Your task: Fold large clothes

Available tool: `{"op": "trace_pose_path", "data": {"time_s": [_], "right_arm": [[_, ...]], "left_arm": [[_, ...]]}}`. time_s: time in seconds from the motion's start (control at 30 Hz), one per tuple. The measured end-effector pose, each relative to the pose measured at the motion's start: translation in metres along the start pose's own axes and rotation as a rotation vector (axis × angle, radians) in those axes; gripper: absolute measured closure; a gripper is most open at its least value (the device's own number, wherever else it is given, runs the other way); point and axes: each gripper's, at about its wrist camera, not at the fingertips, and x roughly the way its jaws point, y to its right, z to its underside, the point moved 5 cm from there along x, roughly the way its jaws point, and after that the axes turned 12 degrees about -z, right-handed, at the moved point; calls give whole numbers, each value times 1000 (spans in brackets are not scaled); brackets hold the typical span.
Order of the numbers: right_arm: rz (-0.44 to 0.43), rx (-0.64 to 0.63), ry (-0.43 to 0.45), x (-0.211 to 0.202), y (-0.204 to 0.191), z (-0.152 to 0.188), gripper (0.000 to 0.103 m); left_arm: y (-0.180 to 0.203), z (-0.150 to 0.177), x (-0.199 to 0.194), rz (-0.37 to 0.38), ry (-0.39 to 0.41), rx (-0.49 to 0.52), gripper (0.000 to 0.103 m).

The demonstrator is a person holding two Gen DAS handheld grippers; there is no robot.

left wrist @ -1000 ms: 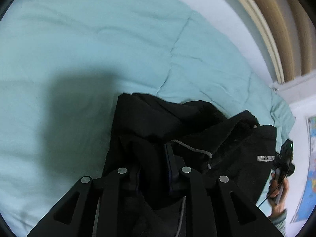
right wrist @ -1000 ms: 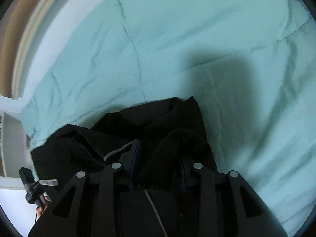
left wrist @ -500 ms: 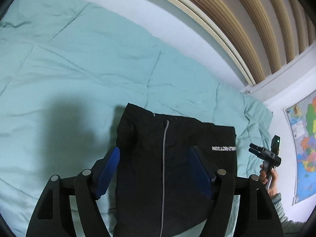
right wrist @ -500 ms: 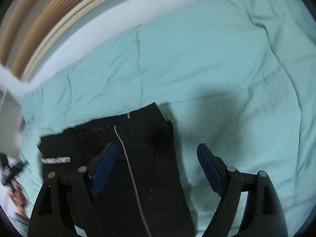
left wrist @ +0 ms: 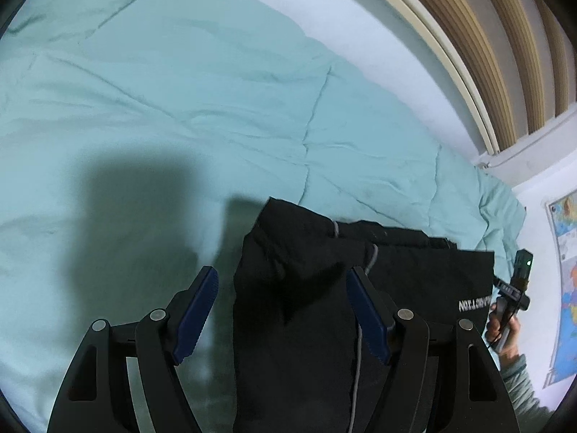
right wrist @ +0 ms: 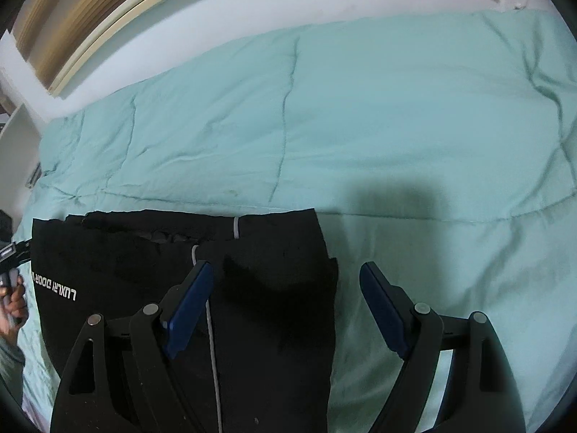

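A black garment point(left wrist: 310, 317) with a grey stripe and white lettering lies folded on the teal quilt point(left wrist: 180, 108). My left gripper point(left wrist: 281, 288) is open and empty, its blue pads either side of the garment's left part, above it. In the right wrist view the garment point(right wrist: 259, 288) lies flat with a straight far edge. My right gripper point(right wrist: 285, 281) is open and empty above the garment's right edge, one pad over the cloth, the other over the quilt point(right wrist: 396, 126).
A white wall and a wooden slatted headboard point(left wrist: 487, 36) run behind the bed. A map point(left wrist: 566, 288) hangs on the wall at right. The person's other hand with its gripper point(left wrist: 512, 296) shows at the bed's edge.
Both grippers were shut on the bunched garment one second ago. They have opened and let it go, and it now lies folded flat on the quilt. Both grippers have drawn back.
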Motion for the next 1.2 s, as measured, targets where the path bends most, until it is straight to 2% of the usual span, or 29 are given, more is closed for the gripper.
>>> {"op": "trace_pose_path", "data": {"time_s": [0.13, 0.2, 0.23, 0.27, 0.3, 0.33, 0.37, 0.5, 0.57, 0.7, 0.8, 0.87, 1.0, 1.03, 1.1, 1.2], "right_arm": [[4, -35, -36, 17, 2, -8, 18], [-24, -45, -57, 26, -4, -8, 35], [-12, -62, -70, 28, -8, -6, 55], [26, -96, -78, 31, -13, -3, 72], [58, -142, -74, 30, -20, 2, 80], [78, -173, -68, 29, -25, 6, 88], [118, -209, -50, 24, -32, 11, 89], [305, -309, 67, -14, -49, 12, 91], [334, -310, 128, -34, -53, 0, 91], [403, -286, 184, -35, -54, -32, 93], [400, -193, 144, -4, -36, -46, 93], [403, -153, 73, 29, -21, -43, 93], [422, -150, -75, 90, -8, -21, 93], [428, -152, -85, 97, -6, -18, 93], [436, -171, -105, 110, -6, -13, 92], [443, -171, -117, 112, -4, -13, 88]], "left_arm": [[-2, -4, 9, 51, -9, -56, 28], [5, -5, 8, 79, 10, -58, 28], [8, -4, 5, 69, 29, -44, 35], [14, -4, 1, 39, 60, -12, 64], [19, -2, -1, 23, 67, 14, 79], [25, 0, -3, 7, 72, 38, 90], [28, 2, -7, -13, 91, 54, 92], [35, -1, -44, -49, 212, 51, 93], [36, -14, -69, 13, 265, 24, 93], [58, -36, -74, -50, 324, 57, 93], [56, -47, -39, -144, 276, 63, 93], [39, -44, 1, -215, 175, 44, 93], [19, -25, 65, -289, 32, 16, 86], [17, -24, 72, -300, 23, 5, 82], [18, -24, 81, -331, 5, -4, 79], [23, -32, 71, -340, 15, -2, 72]]}}
